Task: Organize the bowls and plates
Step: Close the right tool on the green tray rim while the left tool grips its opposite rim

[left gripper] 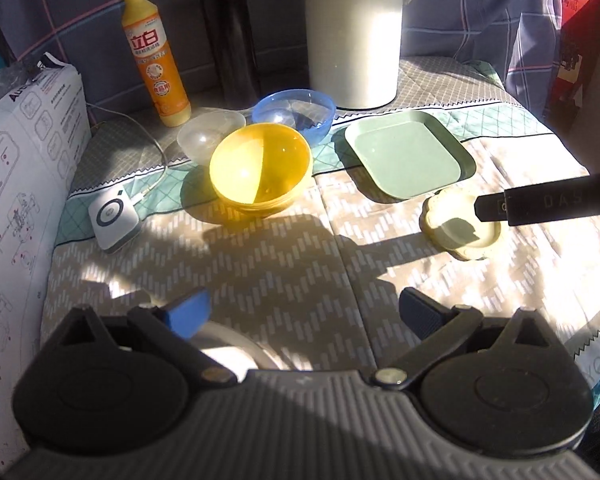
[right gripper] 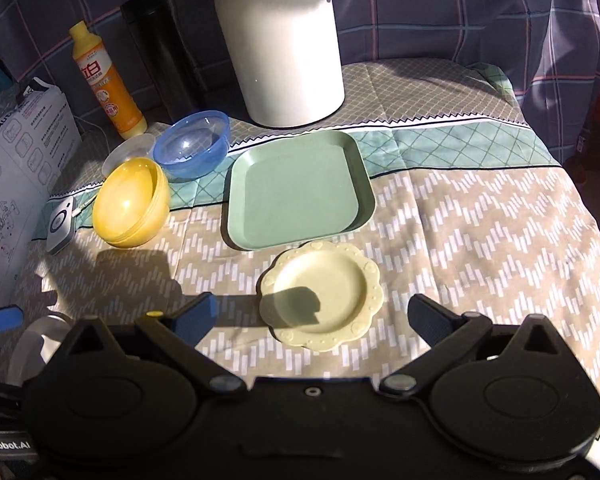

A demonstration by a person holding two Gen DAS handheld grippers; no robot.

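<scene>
Glossy cream scalloped ceramic plate [right gripper: 322,300] lies flat before right gripper [right gripper: 312,314]; left gripper [left gripper: 304,316] likewise gapes wide, both empty.

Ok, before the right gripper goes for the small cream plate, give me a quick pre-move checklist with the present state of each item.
1. Right gripper open: ok, jaws spread wide.
2. Right gripper empty: ok, nothing between its fingers.
3. Cream scalloped plate free: ok, it lies flat on the cloth, nothing on it, only a shadow.
4. Green square plate ready to receive: ok, empty; its near edge sits very close to the cream plate, contact cannot tell.
5. Left gripper out of the way: ok, open and off to the left.
6. Yellow bowl clear of the path: ok, well to the left.
</scene>
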